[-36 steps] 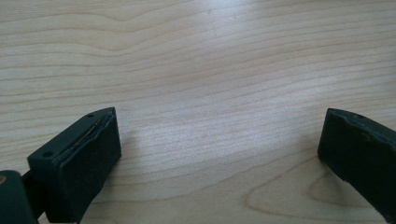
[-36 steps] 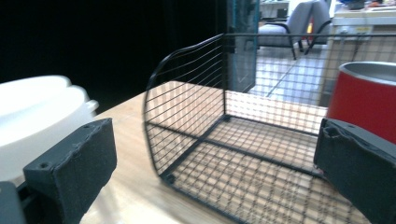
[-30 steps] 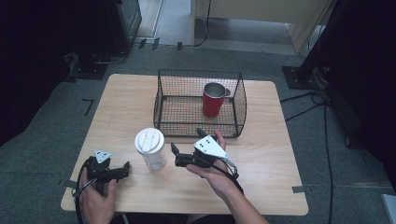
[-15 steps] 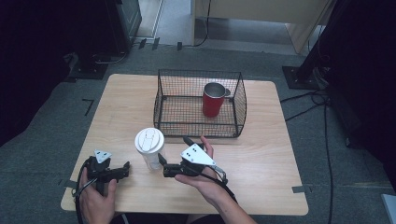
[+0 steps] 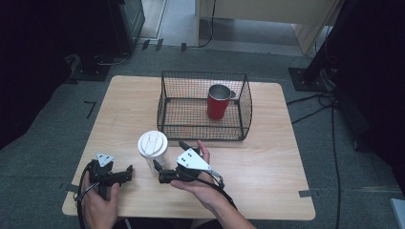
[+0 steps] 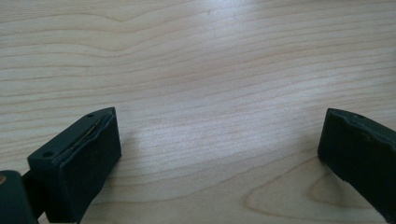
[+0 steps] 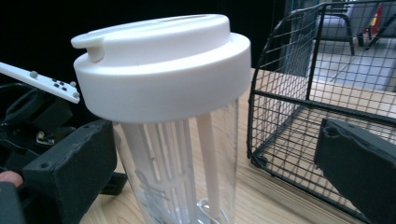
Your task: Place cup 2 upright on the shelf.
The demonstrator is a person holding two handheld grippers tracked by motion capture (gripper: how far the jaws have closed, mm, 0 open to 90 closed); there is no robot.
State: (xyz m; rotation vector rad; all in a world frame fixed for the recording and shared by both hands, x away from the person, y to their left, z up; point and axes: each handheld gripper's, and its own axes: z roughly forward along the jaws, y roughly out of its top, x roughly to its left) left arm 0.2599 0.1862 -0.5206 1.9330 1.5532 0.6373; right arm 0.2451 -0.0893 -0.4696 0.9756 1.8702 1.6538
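Wire basket: held a red mug — upright.
Clear tumbler: white-lidded, between the right gripper's spread jaws.
Left gripper: spread — holding nothing.

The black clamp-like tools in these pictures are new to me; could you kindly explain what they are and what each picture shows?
They are hand-held two-jaw grippers. The high view looks down on a wooden table: the left gripper lies low at the near edge, open. The right gripper is open around a clear tumbler with a white lid, not clamped. A wire basket holds a red mug. The left gripper view looks along its own jaws at bare wood. The right gripper view shows the tumbler between its jaws.
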